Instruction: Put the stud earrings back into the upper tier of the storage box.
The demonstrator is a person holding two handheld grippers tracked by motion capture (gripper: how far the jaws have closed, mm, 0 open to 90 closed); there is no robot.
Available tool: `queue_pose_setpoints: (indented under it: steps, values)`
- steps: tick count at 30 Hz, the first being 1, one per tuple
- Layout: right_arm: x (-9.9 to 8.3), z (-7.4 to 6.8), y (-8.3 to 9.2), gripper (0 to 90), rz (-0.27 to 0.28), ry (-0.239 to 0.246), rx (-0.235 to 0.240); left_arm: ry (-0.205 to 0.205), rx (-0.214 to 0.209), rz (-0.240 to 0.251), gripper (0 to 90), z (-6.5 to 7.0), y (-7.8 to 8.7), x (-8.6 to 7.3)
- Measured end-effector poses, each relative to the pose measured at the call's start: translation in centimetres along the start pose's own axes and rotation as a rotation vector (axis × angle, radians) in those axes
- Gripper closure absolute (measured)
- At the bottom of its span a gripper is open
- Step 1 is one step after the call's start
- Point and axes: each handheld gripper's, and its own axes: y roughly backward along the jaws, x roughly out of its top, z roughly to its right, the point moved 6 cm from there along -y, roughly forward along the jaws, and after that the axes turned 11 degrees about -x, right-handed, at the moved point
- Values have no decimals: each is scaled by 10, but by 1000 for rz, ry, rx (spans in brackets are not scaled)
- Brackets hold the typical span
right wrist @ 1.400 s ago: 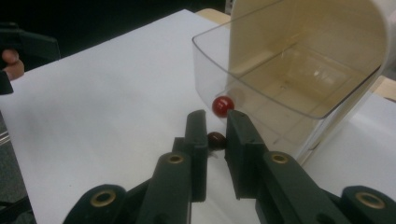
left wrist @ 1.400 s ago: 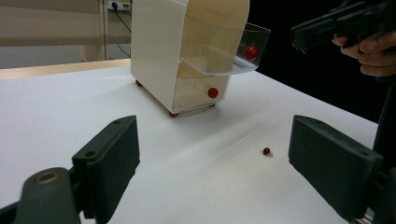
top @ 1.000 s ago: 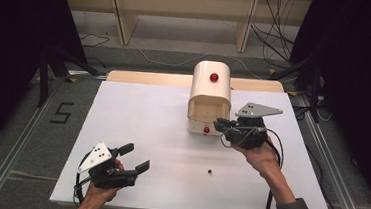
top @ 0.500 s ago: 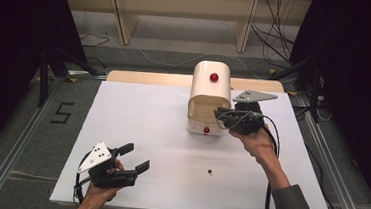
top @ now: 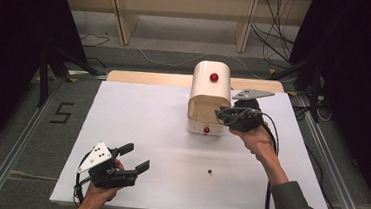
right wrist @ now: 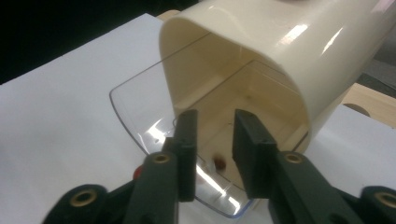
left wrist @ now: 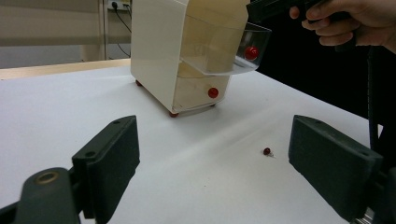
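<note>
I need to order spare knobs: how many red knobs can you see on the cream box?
3: one red knob on top, one on the lower drawer front, one on the opened clear flap. Others may be hidden behind the box.

A white table (top: 146,131) carries a cream box (top: 209,94) standing near its far edge, at about one o'clock from the middle. A small dark red bead (top: 210,171) lies alone on the surface toward five o'clock.
</note>
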Motion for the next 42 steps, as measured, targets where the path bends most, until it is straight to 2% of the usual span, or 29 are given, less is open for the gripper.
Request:
queue_pose_setpoints:
  steps: [5,10,13,14,16,17,20,23,32,42]
  values:
    - [2,-2,8,606,31,-12,21,0,0,0,160,0,0,0]
    - [0,-12,26,496,83,6,48,-1,0,0,160,0,0,0]
    - [-6,-20,37,450,108,14,66,2,0,0,159,0,0,0]
    - [-14,-24,44,426,119,8,96,4,0,-1,159,-1,0,0]
    - [-16,-26,46,414,117,4,106,12,1,-4,159,-2,-1,-1]
    - [-24,-30,50,391,121,0,126,15,3,-4,159,-3,-1,-2]
    - [-32,-35,51,381,124,-4,143,15,1,-1,159,-3,-1,-1]
    - [-42,-39,49,372,100,7,164,7,-8,8,158,-1,1,1]
    - [-66,-41,38,366,54,-13,164,3,-13,14,158,1,1,3]
    - [-80,-50,25,348,4,9,178,3,-10,14,158,1,2,3]
